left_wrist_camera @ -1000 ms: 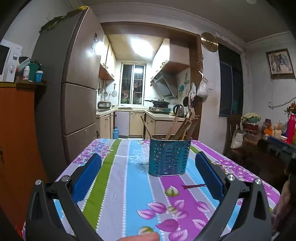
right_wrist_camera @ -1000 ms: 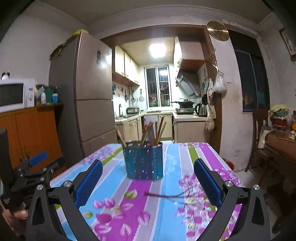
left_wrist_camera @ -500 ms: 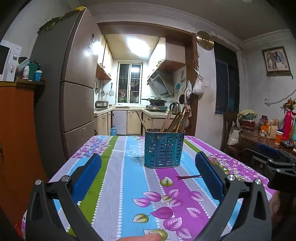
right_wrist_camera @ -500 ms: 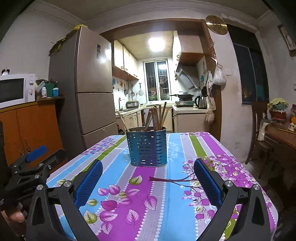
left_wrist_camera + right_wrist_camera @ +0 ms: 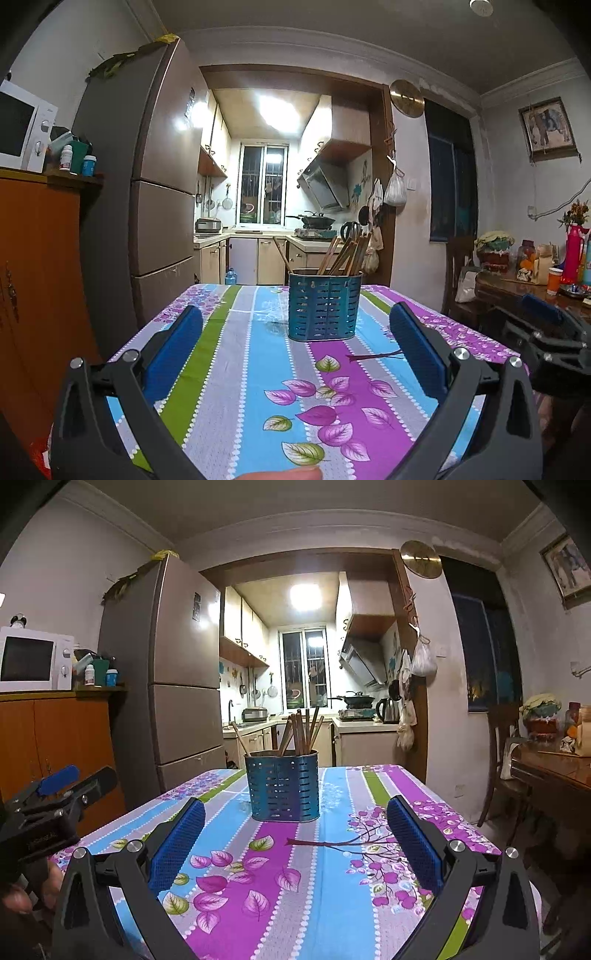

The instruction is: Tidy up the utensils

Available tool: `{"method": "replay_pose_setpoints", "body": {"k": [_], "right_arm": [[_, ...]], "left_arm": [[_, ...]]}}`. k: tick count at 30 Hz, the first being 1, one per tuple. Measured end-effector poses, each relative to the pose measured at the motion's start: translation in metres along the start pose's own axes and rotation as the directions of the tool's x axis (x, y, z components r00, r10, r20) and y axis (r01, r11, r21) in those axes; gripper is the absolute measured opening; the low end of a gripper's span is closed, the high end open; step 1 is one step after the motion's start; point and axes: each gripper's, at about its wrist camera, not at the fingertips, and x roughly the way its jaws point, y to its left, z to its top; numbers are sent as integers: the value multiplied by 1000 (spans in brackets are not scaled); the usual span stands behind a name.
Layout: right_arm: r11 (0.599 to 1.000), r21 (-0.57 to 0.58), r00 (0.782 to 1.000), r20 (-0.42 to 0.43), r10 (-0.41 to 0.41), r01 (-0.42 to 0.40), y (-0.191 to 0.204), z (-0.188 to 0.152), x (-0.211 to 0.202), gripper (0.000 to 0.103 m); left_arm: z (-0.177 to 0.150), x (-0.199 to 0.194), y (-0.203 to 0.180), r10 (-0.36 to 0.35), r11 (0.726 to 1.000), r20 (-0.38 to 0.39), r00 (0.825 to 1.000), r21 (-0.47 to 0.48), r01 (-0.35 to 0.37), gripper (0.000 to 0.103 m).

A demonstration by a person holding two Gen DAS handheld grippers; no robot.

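A blue perforated utensil holder (image 5: 324, 306) stands upright near the middle of the table, also in the right wrist view (image 5: 282, 786). Several brown wooden chopsticks (image 5: 345, 254) stick out of its top, also seen from the right (image 5: 301, 731). One loose chopstick (image 5: 373, 356) lies flat on the cloth in front of the holder, also in the right wrist view (image 5: 332, 843). My left gripper (image 5: 295, 350) is open and empty, short of the holder. My right gripper (image 5: 295, 834) is open and empty, with the loose chopstick lying between its fingers' line.
The table carries a striped floral cloth (image 5: 258, 369). A tall fridge (image 5: 147, 206) and an orange cabinet (image 5: 33, 258) stand to the left. A wooden sideboard (image 5: 517, 291) with bottles stands to the right. The kitchen lies beyond the table.
Both grippers have drawn back and lowered a little, so the holder sits farther off. Both stay open and empty. The loose chopstick has not moved.
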Motion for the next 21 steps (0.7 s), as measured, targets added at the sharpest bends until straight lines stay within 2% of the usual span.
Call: {"method": "replay_pose_setpoints", "body": {"k": [9, 21], "right_arm": [[1000, -3, 998, 59, -5, 5, 2, -8, -42, 98], [1000, -1, 999, 53, -5, 5, 1, -20, -73, 98]], "left_arm": [[-1, -34, -9, 3, 1000, 68, 998, 31, -6, 98], [-9, -47, -23, -15, 998, 28, 999, 63, 13, 98]]}}
